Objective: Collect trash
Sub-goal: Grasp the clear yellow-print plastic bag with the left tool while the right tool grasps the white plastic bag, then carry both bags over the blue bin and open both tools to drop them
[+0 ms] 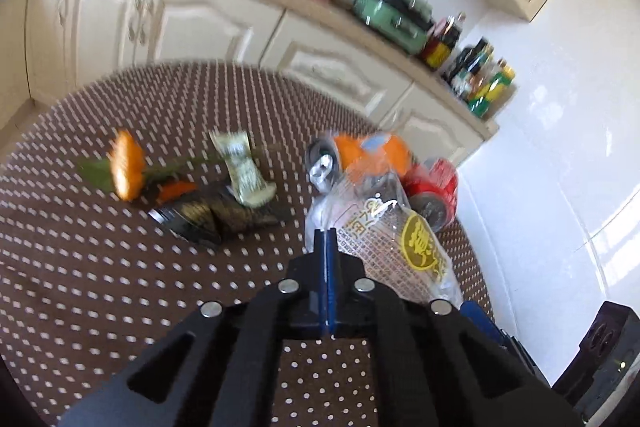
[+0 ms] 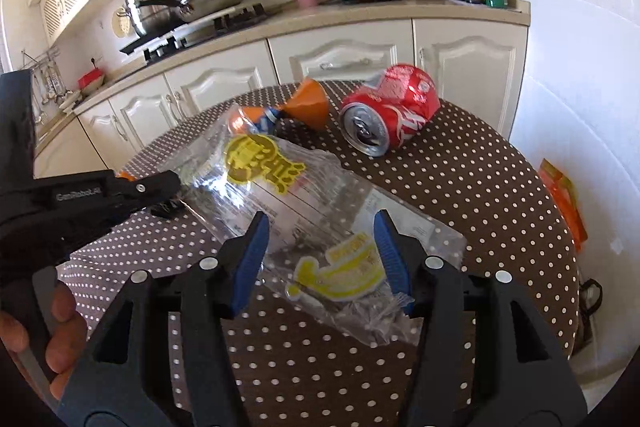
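A clear plastic bag (image 2: 296, 203) with yellow print lies on the brown dotted table (image 2: 480, 195). My left gripper (image 1: 325, 233) is shut, its tips pinching the bag's (image 1: 384, 239) left edge; the right wrist view shows it reaching in from the left (image 2: 176, 183). My right gripper (image 2: 322, 251) is open, its blue fingers (image 2: 252, 251) straddling the bag's near end without pressing it. Behind the bag lie a crushed red can (image 2: 390, 115) and a crushed orange can (image 2: 308, 105). Further left on the table (image 1: 100, 287) are an orange peel (image 1: 126, 167), a pale green wrapper (image 1: 242, 167) and a dark wrapper (image 1: 200, 219).
A person's hand (image 2: 60, 327) holds the left gripper at the lower left. Cream cabinets and a counter (image 2: 340, 19) with pots, a green cooker and bottles run behind the table. An orange packet (image 2: 564, 203) lies beyond the table's right edge, by the white wall.
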Available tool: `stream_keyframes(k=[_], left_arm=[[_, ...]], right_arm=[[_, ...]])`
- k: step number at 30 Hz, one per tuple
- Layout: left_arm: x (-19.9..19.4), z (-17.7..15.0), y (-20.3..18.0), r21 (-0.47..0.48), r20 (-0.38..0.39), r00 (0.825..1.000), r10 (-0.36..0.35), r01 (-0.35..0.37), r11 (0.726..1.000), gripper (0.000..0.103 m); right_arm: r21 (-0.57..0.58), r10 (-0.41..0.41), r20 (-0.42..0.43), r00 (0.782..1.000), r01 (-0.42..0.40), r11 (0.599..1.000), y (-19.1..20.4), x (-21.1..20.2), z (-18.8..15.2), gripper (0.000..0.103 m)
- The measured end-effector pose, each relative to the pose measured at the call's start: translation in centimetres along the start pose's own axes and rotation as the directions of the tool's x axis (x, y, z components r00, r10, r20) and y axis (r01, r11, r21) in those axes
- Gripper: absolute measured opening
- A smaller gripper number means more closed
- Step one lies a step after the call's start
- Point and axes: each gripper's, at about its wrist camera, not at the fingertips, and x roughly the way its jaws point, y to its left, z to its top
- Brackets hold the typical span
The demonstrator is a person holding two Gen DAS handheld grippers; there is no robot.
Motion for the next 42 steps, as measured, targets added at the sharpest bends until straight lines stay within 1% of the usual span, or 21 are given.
stream_keyframes(k=[1, 3, 5, 7, 8, 9, 12, 14, 17, 19, 21, 23, 27, 29, 32, 34, 35, 37, 40, 41, 42], left_arm=[[-0.8, 0.1, 0.0, -0.002, 0.029, 1.000, -0.001, 0.001, 1.000, 0.000], [-3.5, 0.3, 0.4, -0.012, 0.135, 0.991, 0.014, -0.012, 1.000, 0.000], [-6.1, 0.5, 0.8, -0.018, 0.234, 0.972, 0.037, -0.033, 0.999, 0.000], [-8.7, 0.3, 1.3, -0.029, 0.331, 0.942, 0.050, -0.043, 0.999, 0.000], [-9.3, 0.3, 1.5, -0.031, 0.358, 0.932, 0.054, -0.046, 0.998, 0.000], [-10.2, 0.2, 1.7, -0.035, 0.390, 0.919, 0.056, -0.046, 0.998, 0.000], [-11.5, 0.4, 2.6, -0.055, 0.435, 0.898, 0.061, -0.040, 0.998, 0.000], [-11.8, 0.4, 3.2, -0.066, 0.436, 0.897, 0.071, -0.047, 0.997, 0.000], [-12.6, 0.3, 4.6, -0.093, 0.432, 0.896, 0.100, -0.066, 0.993, 0.000], [-13.0, 0.2, 5.7, -0.115, 0.425, 0.897, 0.120, -0.077, 0.990, 0.000], [-13.3, 0.3, 6.8, -0.140, 0.424, 0.894, 0.141, -0.089, 0.986, 0.000], [-14.0, 0.3, 7.7, -0.156, 0.429, 0.894, 0.133, -0.071, 0.985, 0.000], [-16.6, 0.0, 9.6, -0.199, 0.465, 0.873, 0.146, -0.058, 0.978, 0.000], [-18.0, -0.2, 10.4, -0.217, 0.489, 0.860, 0.150, -0.046, 0.975, 0.000], [-19.5, -0.5, 11.1, -0.234, 0.512, 0.845, 0.157, -0.038, 0.971, 0.000], [-20.3, -0.7, 11.3, -0.239, 0.530, 0.826, 0.192, -0.072, 0.968, 0.000], [-20.5, -0.8, 11.4, -0.237, 0.535, 0.821, 0.199, -0.080, 0.968, 0.000], [-20.8, -1.0, 11.9, -0.237, 0.534, 0.819, 0.210, -0.094, 0.967, 0.000], [-21.1, -1.1, 12.4, -0.237, 0.532, 0.821, 0.208, -0.092, 0.967, 0.000], [-21.2, -1.1, 12.6, -0.238, 0.529, 0.824, 0.203, -0.085, 0.967, 0.000], [-21.2, -1.1, 12.9, -0.239, 0.524, 0.831, 0.188, -0.068, 0.969, 0.000]], right_arm=[[-0.003, 0.005, 0.015, 1.000, -0.005, 1.000, 0.2, -0.3, 0.0, 0.055], [-0.009, 0.008, 0.024, 1.000, -0.008, 1.000, 0.6, -0.6, 0.2, 0.059], [-0.016, 0.014, 0.020, 1.000, -0.014, 1.000, 1.0, -0.5, 0.3, 0.060], [-0.026, 0.019, 0.010, 1.000, -0.019, 0.999, 1.6, -0.1, 0.6, 0.065], [-0.030, 0.019, 0.002, 1.000, -0.019, 0.999, 1.9, 0.2, 0.8, 0.069], [-0.034, 0.028, -0.017, 0.999, -0.028, 0.999, 2.2, 0.7, 1.0, 0.069], [-0.012, 0.059, -0.065, 0.996, -0.060, 0.998, 2.5, 2.5, 1.7, 0.071], [0.003, 0.105, -0.094, 0.990, -0.106, 0.994, 2.9, 3.5, 2.1, 0.071], [-0.016, 0.134, -0.129, 0.983, -0.137, 0.990, 4.2, 4.4, 2.0, 0.071], [-0.037, 0.136, -0.150, 0.979, -0.143, 0.989, 5.1, 4.8, 1.9, 0.071], [-0.065, 0.136, -0.161, 0.978, -0.148, 0.987, 6.1, 5.1, 1.8, 0.074], [-0.076, 0.137, -0.165, 0.977, -0.151, 0.986, 6.8, 5.2, 1.8, 0.074], [-0.024, 0.166, -0.129, 0.978, -0.171, 0.985, 6.6, 4.5, 1.9, 0.074], [-0.028, 0.143, -0.116, 0.983, -0.148, 0.989, 7.0, 4.2, 2.0, 0.074], [-0.036, 0.138, -0.128, 0.982, -0.143, 0.989, 8.2, 4.4, 1.9, 0.074], [-0.046, 0.126, -0.127, 0.984, -0.133, 0.990, 8.8, 4.5, 1.9, 0.075], [-0.048, 0.114, -0.131, 0.985, -0.121, 0.991, 9.2, 4.7, 2.0, 0.076], [-0.044, 0.097, -0.135, 0.986, -0.104, 0.994, 9.6, 5.3, 2.0, 0.077], [-0.051, 0.078, -0.154, 0.985, -0.086, 0.995, 10.0, 6.1, 1.9, 0.077], [-0.069, 0.053, -0.166, 0.985, -0.065, 0.995, 10.2, 6.7, 1.7, 0.077], [-0.076, 0.046, -0.173, 0.984, -0.060, 0.995, 10.2, 7.1, 1.6, 0.069]])
